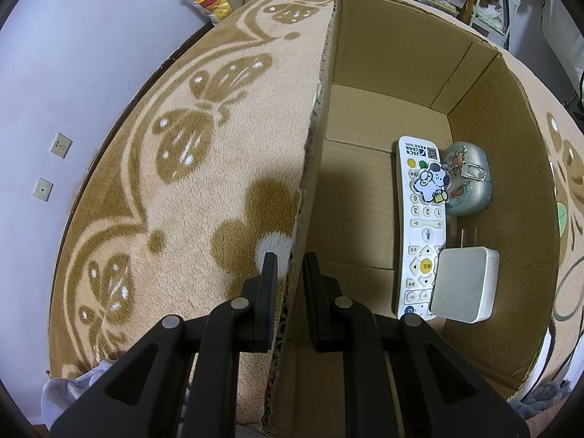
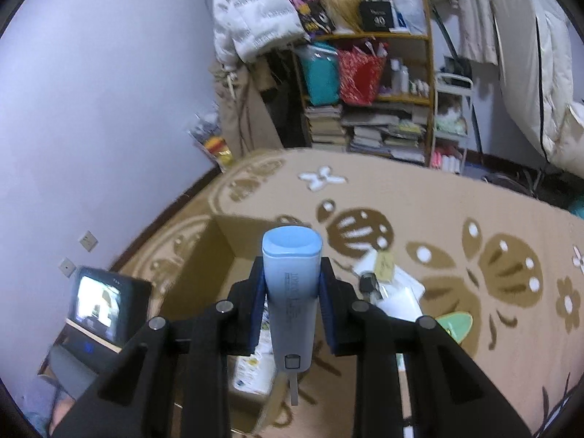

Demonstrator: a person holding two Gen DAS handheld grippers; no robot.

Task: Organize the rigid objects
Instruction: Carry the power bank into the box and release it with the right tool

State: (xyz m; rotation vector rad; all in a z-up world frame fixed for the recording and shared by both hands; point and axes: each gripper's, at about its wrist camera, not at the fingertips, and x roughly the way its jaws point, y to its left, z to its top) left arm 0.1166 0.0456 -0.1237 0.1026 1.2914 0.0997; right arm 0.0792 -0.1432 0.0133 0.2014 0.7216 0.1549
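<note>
Box (image 1: 383, 73) on bed already holds remote (image 1: 419, 226), tin (image 1: 469, 189), white case (image 1: 463, 284). Left claw (image 1: 288, 284) pinching box wall. Right claw (image 2: 292, 292) pinching blue tube (image 2: 292, 292) above box, unplaced. Items (image 2: 387, 284) right of box remain.

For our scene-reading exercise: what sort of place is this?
Probably a lived-in bedroom or storage room: a patterned fleece blanket, a cluttered shelf of books and coats hanging by the wall.
</note>
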